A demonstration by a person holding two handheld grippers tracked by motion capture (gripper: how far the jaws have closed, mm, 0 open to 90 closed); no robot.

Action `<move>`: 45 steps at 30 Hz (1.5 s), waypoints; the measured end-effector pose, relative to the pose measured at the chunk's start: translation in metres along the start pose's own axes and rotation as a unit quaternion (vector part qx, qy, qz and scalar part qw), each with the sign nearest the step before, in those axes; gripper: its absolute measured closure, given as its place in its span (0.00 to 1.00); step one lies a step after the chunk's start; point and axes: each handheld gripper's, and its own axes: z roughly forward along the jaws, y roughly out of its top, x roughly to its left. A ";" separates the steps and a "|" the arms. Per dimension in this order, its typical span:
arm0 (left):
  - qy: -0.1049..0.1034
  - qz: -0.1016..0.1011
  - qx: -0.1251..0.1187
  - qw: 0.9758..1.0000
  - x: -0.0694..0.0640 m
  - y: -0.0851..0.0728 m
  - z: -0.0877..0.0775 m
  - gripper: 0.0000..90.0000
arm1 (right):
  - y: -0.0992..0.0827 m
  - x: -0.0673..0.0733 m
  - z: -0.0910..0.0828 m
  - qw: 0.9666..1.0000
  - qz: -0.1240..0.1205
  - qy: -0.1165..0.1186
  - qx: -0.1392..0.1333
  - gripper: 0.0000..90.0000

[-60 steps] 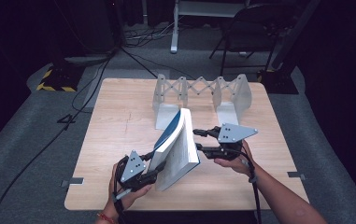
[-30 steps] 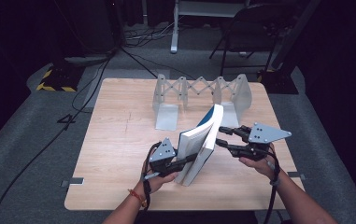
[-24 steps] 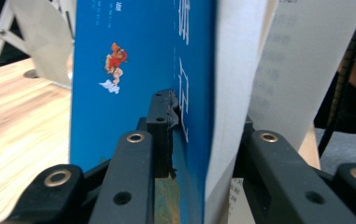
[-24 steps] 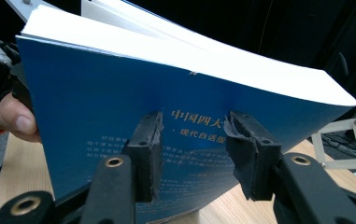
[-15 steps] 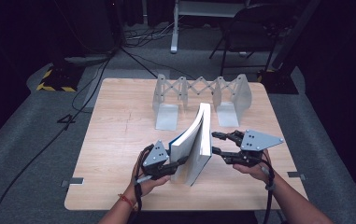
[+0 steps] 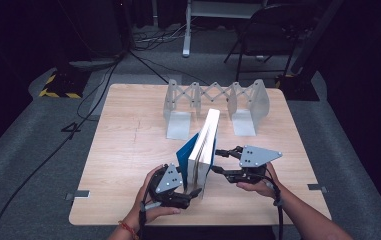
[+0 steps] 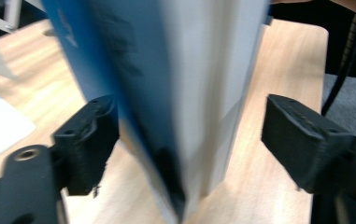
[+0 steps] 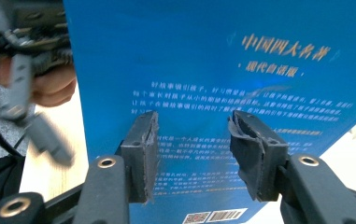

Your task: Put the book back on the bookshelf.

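Book: a thick blue-covered book (image 6: 204, 150) stands on edge on the wooden table (image 6: 128, 150), just toward 6 o'clock of the table's centre, its white page block facing the person and its front cover swung a little open toward 9 o'clock.
Book, close up: in the left gripper view the book (image 7: 166, 93) fills the gap between the two jaws, blurred; the 9 o'clock pad lies at the blue cover, while bare table shows between the pages and the 3 o'clock pad.
Back cover: in the right gripper view the blue back cover (image 8: 222, 84) carries gold and white printed text and a barcode at its bottom edge.
Left gripper: the left gripper (image 6: 190, 192) sits at the book's near bottom corner, jaws spread wide around it, not clamped.
Right gripper: the right gripper (image 6: 224, 161) is at 3 o'clock of the book, jaws parted with their pads up against the back cover, gripping nothing; whether they touch it I cannot tell.
Rack: a grey expanding book rack (image 6: 215, 105) stands at 12 o'clock of the book, near it.
Surroundings: a dark chair (image 6: 273, 30) and cables (image 6: 103, 85) lie on the floor beyond the table.
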 end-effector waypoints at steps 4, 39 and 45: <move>0.036 -0.008 0.006 0.999 -0.009 0.002 0.012 0.15 | -0.002 0.001 0.009 1.000 0.004 -0.002 0.005 0.56; 0.074 -0.038 -0.031 0.996 0.017 -0.005 0.009 0.56 | -0.150 -0.057 -0.070 0.977 0.126 -0.043 0.164 0.39; 0.069 -0.042 -0.045 0.996 0.020 -0.002 0.011 0.51 | -0.166 -0.051 -0.083 0.974 0.136 -0.049 0.176 0.39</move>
